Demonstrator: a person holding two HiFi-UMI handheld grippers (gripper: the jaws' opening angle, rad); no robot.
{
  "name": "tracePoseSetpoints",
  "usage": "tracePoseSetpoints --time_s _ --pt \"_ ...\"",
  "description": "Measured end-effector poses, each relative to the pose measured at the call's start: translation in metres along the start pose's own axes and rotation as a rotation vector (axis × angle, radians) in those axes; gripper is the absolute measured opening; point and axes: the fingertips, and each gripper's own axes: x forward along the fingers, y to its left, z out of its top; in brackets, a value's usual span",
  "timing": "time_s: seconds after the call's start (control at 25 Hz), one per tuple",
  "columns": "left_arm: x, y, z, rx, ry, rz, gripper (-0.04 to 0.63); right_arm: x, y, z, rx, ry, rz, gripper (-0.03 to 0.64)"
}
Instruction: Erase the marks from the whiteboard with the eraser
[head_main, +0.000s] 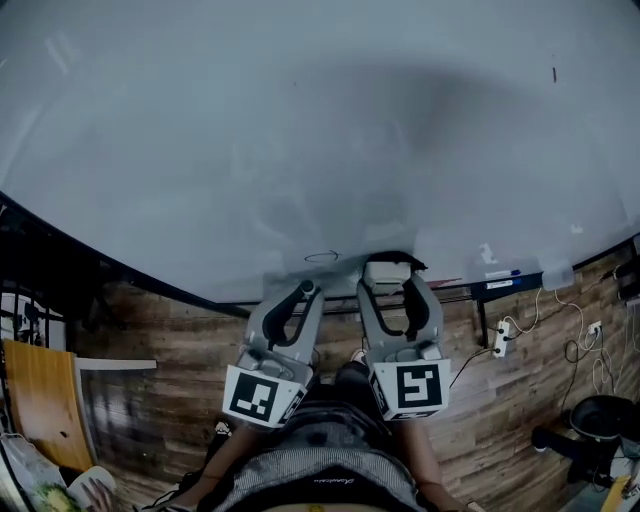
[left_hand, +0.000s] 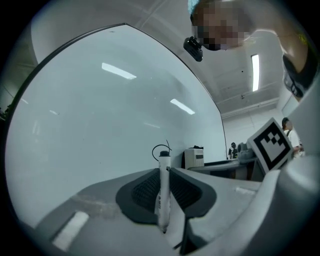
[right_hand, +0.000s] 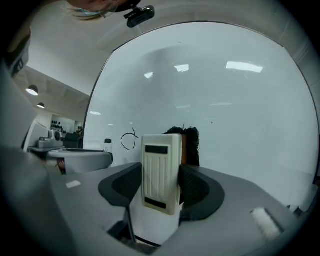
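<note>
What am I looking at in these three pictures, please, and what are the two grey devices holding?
There is no robot here: a person holds a two-jaw tool in each hand. The head view comes from a camera on the person's head, looking steeply down at the whiteboard, both tools and the wooden floor. The other two pictures each come from a camera riding on one tool, looking along its jaws. The left tool is shut on a white marker, which stands upright between the jaws. The right tool is shut on a cream eraser with dark felt on one side. A small black loop mark sits low on the board, just beyond the left tool.
</note>
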Motion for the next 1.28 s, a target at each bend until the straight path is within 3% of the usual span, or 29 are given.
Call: tracePoseSetpoints --time_s 0.32,0.48,0.96,1.28 --pt "0.003 -0.01 -0.007 -0.014 -0.004 -0.135 0.071 -0.004 0.005 0.028 -0.016 -0.085 -0.038 0.24" --pt "-0.008 0.003 -0.007 -0.028 -0.007 -0.166 0.071 0.002 0.015 0.034 -0.024 -0.069 -0.072 0.241" --pt "-0.044 0.06 -0.011 -0.062 -0.013 -0.135 0.071 0.017 0.052 0.036 -0.004 -0.048 -0.115 0.238" --pt "-0.063 0.08 -0.008 -0.072 -0.014 -0.121 0.071 0.031 0.098 0.04 -0.019 -0.055 -0.058 0.238"
